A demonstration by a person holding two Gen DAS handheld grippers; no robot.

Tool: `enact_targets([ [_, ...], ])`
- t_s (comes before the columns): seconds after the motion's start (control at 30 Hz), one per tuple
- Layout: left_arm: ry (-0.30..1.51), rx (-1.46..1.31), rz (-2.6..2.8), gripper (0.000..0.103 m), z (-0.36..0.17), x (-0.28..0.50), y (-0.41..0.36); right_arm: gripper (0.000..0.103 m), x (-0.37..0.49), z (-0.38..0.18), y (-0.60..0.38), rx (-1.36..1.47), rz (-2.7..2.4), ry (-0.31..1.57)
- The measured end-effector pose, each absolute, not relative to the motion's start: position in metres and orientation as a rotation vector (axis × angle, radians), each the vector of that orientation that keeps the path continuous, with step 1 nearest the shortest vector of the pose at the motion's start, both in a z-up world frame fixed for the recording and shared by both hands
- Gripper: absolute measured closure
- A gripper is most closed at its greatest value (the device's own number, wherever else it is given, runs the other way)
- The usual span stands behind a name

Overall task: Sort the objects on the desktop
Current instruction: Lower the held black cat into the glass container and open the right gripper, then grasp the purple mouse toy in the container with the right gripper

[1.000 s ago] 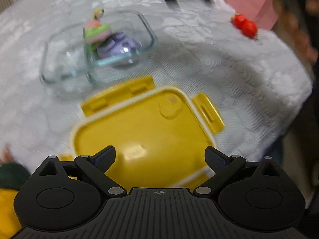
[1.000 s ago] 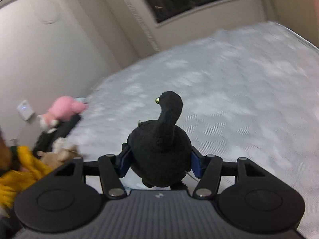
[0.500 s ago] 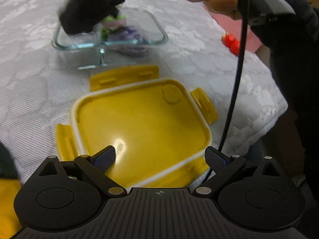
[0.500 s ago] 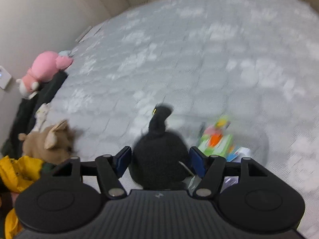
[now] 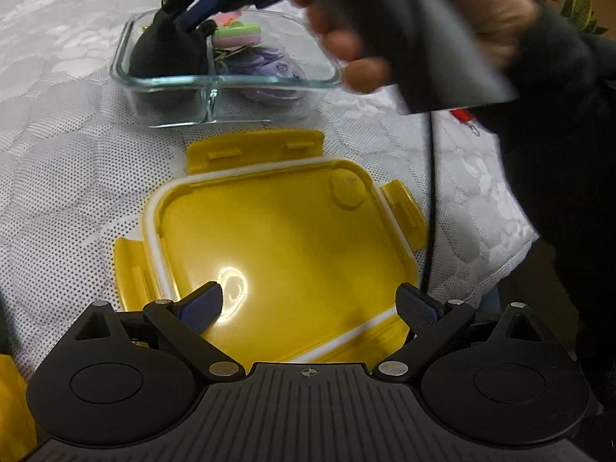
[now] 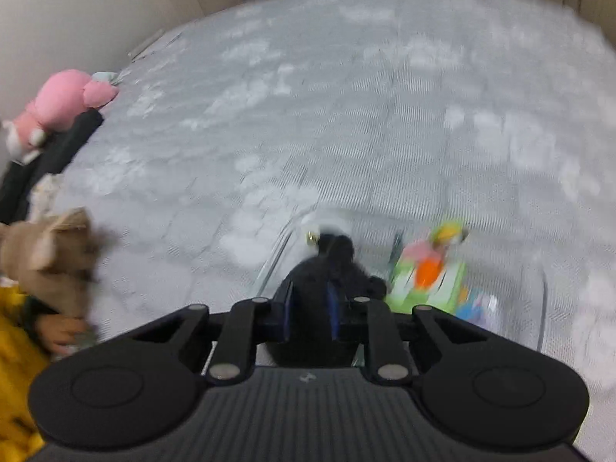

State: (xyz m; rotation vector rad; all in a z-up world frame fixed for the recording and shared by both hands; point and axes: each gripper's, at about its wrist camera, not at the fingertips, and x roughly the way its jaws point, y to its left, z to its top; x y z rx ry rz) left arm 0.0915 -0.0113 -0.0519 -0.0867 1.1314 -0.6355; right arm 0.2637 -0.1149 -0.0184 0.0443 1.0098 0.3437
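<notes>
A black plush bird (image 5: 165, 54) sits in the left compartment of the divided glass container (image 5: 231, 84). My right gripper (image 6: 310, 308) reaches down into that compartment. Its jaws are closing, and the bird's black fur (image 6: 335, 254) fills the narrow gap between the pads. A green and pink toy (image 6: 423, 273) and a purple toy (image 5: 269, 65) lie in the right compartment. My left gripper (image 5: 310, 296) hangs open over the near part of the yellow lid (image 5: 285, 238), with nothing between its fingers.
The lid lies upside down on the white patterned cloth, just in front of the container. A small red object (image 5: 464, 115) lies to the right, near the table's edge. A pink plush (image 6: 61, 100) and a brown plush (image 6: 50, 246) are at the far left.
My right gripper has come down with the black bird into the container's left compartment, and its jaws have narrowed. The left gripper has drifted a little over the yellow lid.
</notes>
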Motion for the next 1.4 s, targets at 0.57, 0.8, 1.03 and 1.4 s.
enact_targets([
  [0.57,1.148,-0.120,-0.629,0.003,-0.057,0.094,-0.004,0.083,0.243,-0.016,-0.137,0.032,0.460,0.963],
  [0.8,1.147,-0.137,-0.634,0.002,-0.057,0.097,-0.008,0.086,0.262,-0.024,-0.116,0.047,0.393,1.069],
  [1.03,1.131,-0.168,-0.620,0.002,-0.048,0.099,-0.005,0.072,0.265,-0.025,-0.126,0.041,0.412,1.247],
  [1.4,1.010,-0.282,-0.460,0.002,0.016,0.190,0.003,0.073,0.204,-0.010,-0.269,0.221,0.256,0.900],
])
